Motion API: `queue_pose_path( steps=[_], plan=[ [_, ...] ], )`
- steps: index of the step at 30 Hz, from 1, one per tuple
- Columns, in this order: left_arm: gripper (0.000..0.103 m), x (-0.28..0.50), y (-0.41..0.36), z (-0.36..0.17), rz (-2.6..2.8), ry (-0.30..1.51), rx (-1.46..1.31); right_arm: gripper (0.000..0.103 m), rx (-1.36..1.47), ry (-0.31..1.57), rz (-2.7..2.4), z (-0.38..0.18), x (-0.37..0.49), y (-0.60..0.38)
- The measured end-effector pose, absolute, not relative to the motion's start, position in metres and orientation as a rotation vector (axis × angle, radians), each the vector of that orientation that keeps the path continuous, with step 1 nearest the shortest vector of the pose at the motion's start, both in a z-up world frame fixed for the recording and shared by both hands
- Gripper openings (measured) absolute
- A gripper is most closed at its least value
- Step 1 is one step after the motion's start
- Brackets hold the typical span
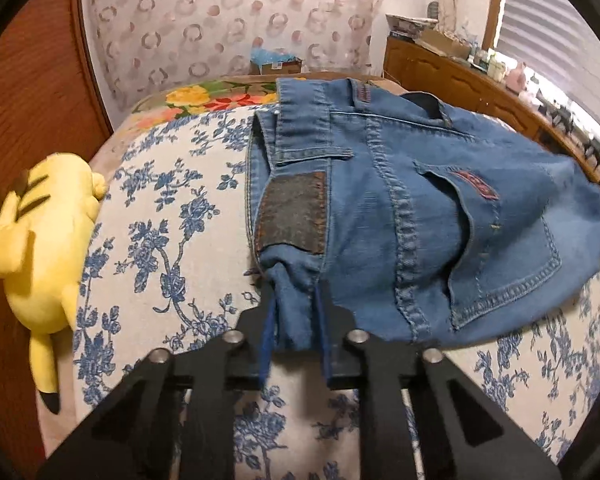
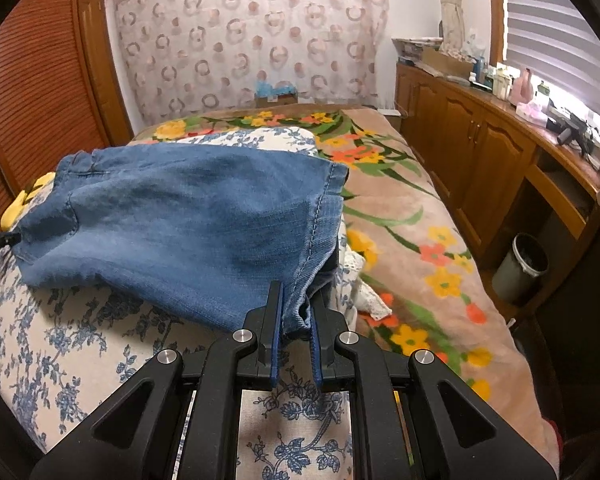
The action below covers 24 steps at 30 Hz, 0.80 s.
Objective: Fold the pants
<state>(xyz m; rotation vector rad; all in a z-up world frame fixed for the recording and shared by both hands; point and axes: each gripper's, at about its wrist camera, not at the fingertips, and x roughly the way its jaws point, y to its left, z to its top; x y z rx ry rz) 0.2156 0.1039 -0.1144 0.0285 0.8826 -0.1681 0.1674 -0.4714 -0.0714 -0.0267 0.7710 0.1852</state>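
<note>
item: blue denim pants point(image 1: 400, 200), soft, limp, fairly heavy; left gripper point(image 1: 296, 300) and right gripper point(image 2: 296, 304) each clamped on 1 bunched corner.

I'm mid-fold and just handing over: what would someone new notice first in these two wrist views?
The blue jeans lie across the blue-flowered bedspread, pinched at one end by the left gripper and at the other by the right gripper. A yellow plush toy lies at the bed's left edge against the wooden wall.

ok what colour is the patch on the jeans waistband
Dark brown, worn-looking, on the blue jeans; the patch shows best in the left wrist view.
</note>
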Motion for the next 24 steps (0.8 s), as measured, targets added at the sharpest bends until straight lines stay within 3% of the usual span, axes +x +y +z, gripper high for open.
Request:
queue_pose_path(
  steps=[11, 24],
  plan=[
    [0.008, 0.130, 0.103, -0.031, -0.163, 0.708, 0.055, 0.008, -0.030, 0.654, 0.195, -0.035, 0.147, -0.474],
    [0.004, 0.069, 0.132, -0.046, -0.105, 0.725, -0.020, 0.008, -0.011, 0.721, 0.218, -0.054, 0.112, -0.471]
  ],
)
